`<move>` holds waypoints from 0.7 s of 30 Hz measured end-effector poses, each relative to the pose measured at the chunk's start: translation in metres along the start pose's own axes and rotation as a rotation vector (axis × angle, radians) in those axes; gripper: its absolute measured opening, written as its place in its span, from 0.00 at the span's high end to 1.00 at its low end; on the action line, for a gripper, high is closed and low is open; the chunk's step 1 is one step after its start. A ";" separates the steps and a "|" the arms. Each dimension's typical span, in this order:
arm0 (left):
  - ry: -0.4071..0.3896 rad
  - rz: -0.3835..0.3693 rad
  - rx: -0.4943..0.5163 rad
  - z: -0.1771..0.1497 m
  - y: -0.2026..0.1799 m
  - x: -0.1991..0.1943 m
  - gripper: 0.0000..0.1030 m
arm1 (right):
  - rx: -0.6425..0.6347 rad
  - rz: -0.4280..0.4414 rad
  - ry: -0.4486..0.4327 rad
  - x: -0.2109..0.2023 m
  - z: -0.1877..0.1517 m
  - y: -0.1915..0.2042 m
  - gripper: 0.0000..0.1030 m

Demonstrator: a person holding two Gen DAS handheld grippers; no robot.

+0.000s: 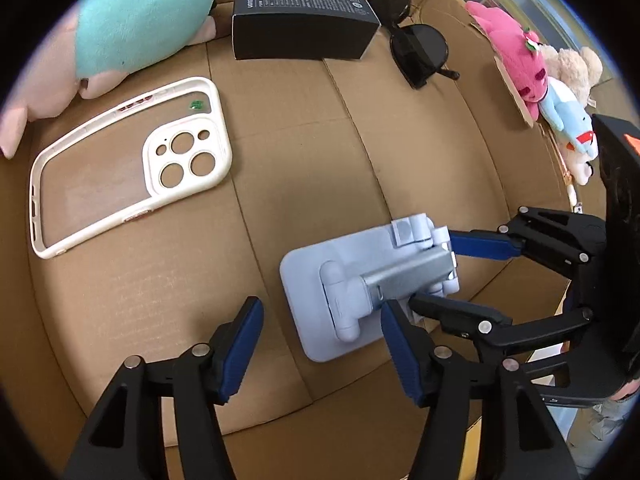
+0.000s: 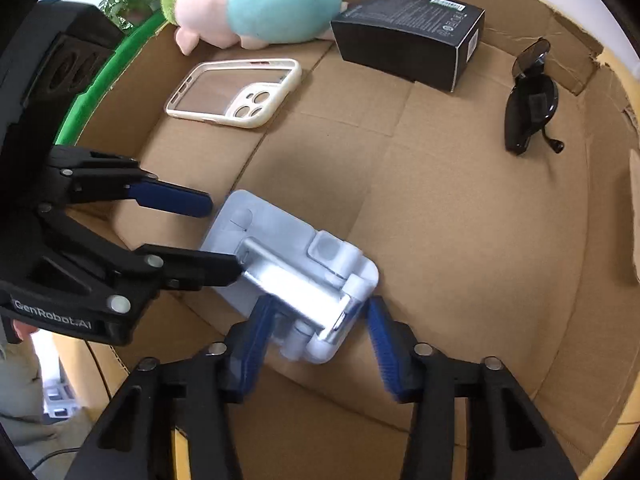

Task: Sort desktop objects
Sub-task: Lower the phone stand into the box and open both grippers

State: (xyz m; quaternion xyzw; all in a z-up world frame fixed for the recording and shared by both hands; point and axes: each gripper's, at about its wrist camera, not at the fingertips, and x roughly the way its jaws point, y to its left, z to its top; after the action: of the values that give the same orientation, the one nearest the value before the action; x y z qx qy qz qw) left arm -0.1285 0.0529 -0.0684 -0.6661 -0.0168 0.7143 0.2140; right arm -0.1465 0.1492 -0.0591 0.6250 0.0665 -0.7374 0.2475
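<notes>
A pale blue folding phone stand lies flat on the cardboard; it also shows in the right wrist view. My right gripper is open, its blue pads on either side of the stand's hinge end, not clamped. It enters the left wrist view from the right. My left gripper is open and empty, its right finger beside the stand's near edge. It shows in the right wrist view at the stand's other end.
A white phone case lies at the left, a teal and pink plush behind it. A black box and black sunglasses sit at the back. Small plush toys lie beyond the cardboard's right edge.
</notes>
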 end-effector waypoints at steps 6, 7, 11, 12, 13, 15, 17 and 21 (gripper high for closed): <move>-0.049 0.031 0.019 -0.008 -0.013 -0.003 0.48 | 0.024 0.008 -0.069 -0.008 -0.014 -0.002 0.69; -0.053 0.033 0.017 -0.009 -0.013 -0.003 0.48 | 0.032 0.007 -0.084 -0.011 -0.016 -0.003 0.70; -0.071 0.020 -0.003 -0.009 -0.012 -0.006 0.52 | 0.051 0.020 -0.106 -0.017 -0.017 -0.012 0.71; -0.074 0.019 -0.004 -0.009 -0.012 -0.007 0.52 | 0.054 0.017 -0.110 -0.019 -0.015 -0.014 0.71; -0.083 0.016 -0.007 -0.007 -0.012 -0.009 0.53 | 0.054 0.013 -0.112 -0.022 -0.014 -0.015 0.72; -0.102 0.007 -0.012 0.000 -0.013 -0.014 0.53 | 0.059 0.012 -0.125 -0.028 -0.012 -0.020 0.73; -0.118 0.004 -0.014 0.010 -0.013 -0.019 0.56 | 0.070 0.017 -0.136 -0.031 -0.002 -0.027 0.73; -0.134 -0.005 -0.005 0.036 -0.021 -0.021 0.59 | 0.097 0.001 -0.146 -0.039 0.013 -0.045 0.73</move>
State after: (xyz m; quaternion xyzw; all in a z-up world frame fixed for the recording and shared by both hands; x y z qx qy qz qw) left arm -0.1566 0.0744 -0.0385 -0.6172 -0.0347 0.7568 0.2124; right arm -0.1746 0.1937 -0.0284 0.5807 0.0122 -0.7833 0.2214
